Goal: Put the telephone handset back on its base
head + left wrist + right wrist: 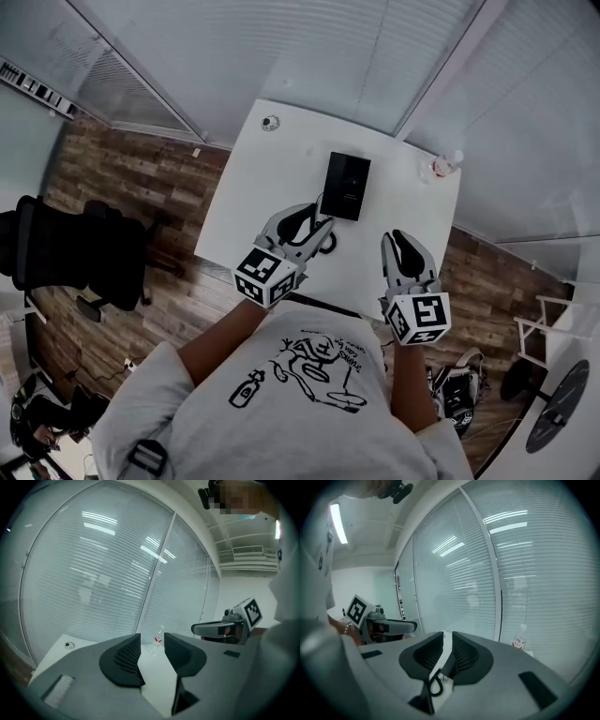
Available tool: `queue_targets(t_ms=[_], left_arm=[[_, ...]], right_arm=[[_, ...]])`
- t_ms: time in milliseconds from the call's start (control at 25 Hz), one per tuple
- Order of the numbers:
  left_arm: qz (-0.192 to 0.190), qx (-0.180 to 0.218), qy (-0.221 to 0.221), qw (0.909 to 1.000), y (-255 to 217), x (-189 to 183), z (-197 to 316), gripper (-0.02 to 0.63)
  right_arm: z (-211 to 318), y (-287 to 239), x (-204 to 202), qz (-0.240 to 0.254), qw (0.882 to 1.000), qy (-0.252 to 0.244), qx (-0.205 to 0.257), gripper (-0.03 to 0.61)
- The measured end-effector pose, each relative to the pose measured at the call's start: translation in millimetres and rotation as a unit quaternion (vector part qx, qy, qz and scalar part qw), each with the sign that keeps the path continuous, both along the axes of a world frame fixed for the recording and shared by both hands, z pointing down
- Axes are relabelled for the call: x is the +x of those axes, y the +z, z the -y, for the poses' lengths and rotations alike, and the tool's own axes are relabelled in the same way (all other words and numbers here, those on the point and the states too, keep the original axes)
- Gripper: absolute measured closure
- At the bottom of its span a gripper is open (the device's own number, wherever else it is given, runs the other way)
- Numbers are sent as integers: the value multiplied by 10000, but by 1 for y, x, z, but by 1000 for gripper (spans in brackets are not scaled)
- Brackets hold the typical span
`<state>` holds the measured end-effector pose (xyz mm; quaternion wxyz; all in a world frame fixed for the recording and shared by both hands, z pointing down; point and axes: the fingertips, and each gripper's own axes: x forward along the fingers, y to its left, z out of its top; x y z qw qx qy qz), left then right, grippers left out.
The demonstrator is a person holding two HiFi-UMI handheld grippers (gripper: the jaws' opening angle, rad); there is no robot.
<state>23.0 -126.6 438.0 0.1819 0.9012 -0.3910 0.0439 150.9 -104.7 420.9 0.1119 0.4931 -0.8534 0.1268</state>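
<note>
Black telephone point(347, 185) on table point(251, 178); left fingers point(123, 665) apart, right fingers point(421, 657) barely apart, both empty.

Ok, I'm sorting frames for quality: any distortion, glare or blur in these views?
Head view: sharp and evenly lit over the white table, with the edges stretched by the wide lens. Left gripper view: fisheye circle with dark corners, and ceiling-light glare on the glass wall. Right gripper view: same curvature and glare streaks.

Left gripper point(152, 637) jaws apart, right gripper point(448, 636) narrowly parted, seemingly empty

Right gripper point(447, 633), jaws narrowly apart, empty
</note>
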Motion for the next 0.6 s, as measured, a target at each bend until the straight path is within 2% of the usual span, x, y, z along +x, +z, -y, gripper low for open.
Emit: queue_targets(t_ms=[320, 600], left_arm=[[-76, 565, -1, 9984, -68, 22, -34, 479], [-77, 898, 24, 9959, -107, 34, -58, 488]], right_arm=[[-27, -72, 14, 91, 9985, -163, 520, 529], [-43, -111, 16, 40, 9964, -273, 806, 529]])
